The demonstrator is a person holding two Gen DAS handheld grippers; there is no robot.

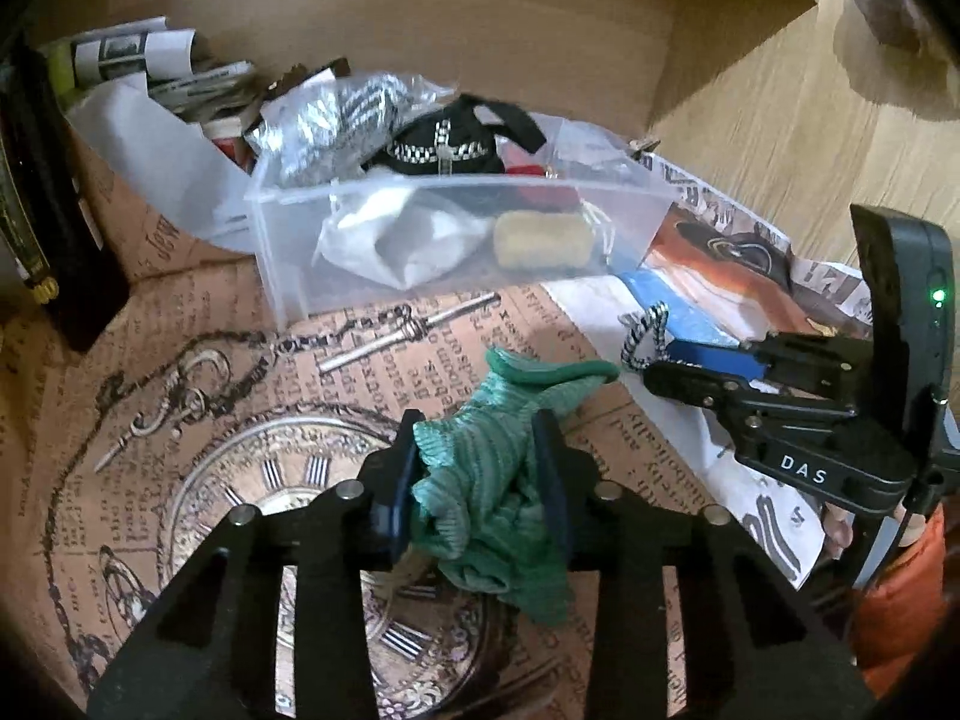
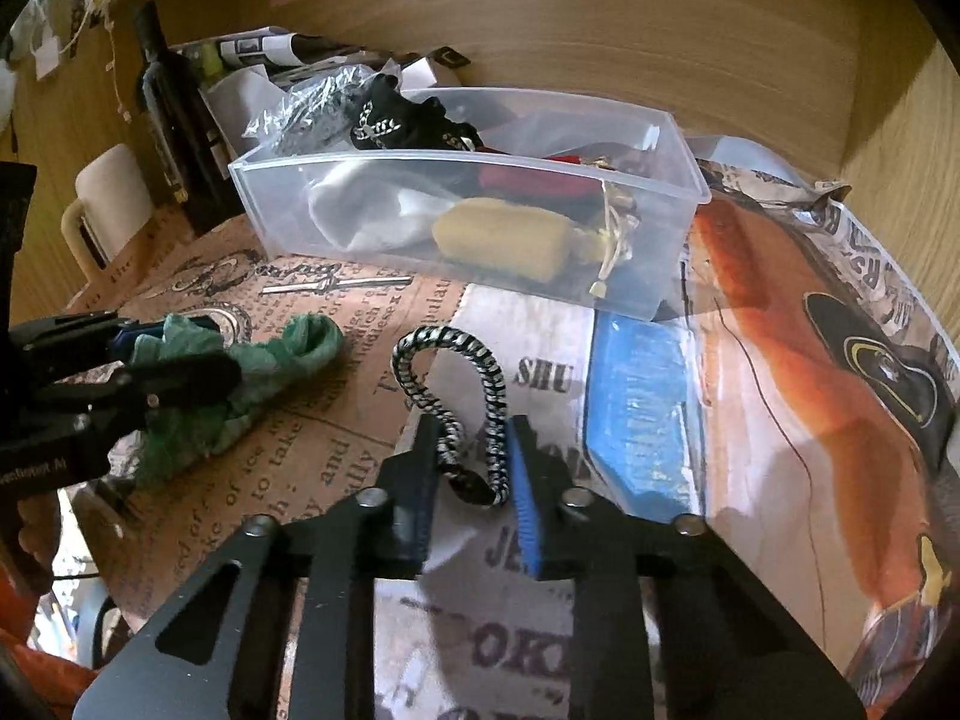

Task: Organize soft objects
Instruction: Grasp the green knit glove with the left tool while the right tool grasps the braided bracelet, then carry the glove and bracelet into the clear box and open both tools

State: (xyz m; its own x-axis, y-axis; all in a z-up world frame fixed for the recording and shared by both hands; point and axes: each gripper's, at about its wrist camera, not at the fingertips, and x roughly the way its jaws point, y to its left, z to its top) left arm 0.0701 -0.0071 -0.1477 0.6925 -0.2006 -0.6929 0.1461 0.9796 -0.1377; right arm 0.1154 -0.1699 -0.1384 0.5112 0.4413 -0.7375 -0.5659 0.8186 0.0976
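My left gripper point(image 1: 480, 438) is shut on a crumpled green knit cloth point(image 1: 498, 480), held just above the printed table cover; it also shows in the right wrist view point(image 2: 240, 378). My right gripper point(image 2: 471, 450) is shut on a black-and-white braided cord loop point(image 2: 474, 384), seen from the left wrist view point(image 1: 645, 333) too. A clear plastic bin point(image 1: 288, 252) stands behind both, holding a white cloth point(image 1: 396, 240), a yellow sponge-like pad point(image 1: 543, 240), a black item point(image 1: 444, 141) and something red.
A dark bottle point(image 2: 174, 120) and a cream mug point(image 2: 102, 204) stand at the left. Rolled papers point(image 1: 150, 60) and a plastic bag point(image 1: 336, 114) lie behind the bin. Wooden walls point(image 2: 660, 48) close the back and right. Newspaper sheets point(image 2: 780, 330) cover the right.
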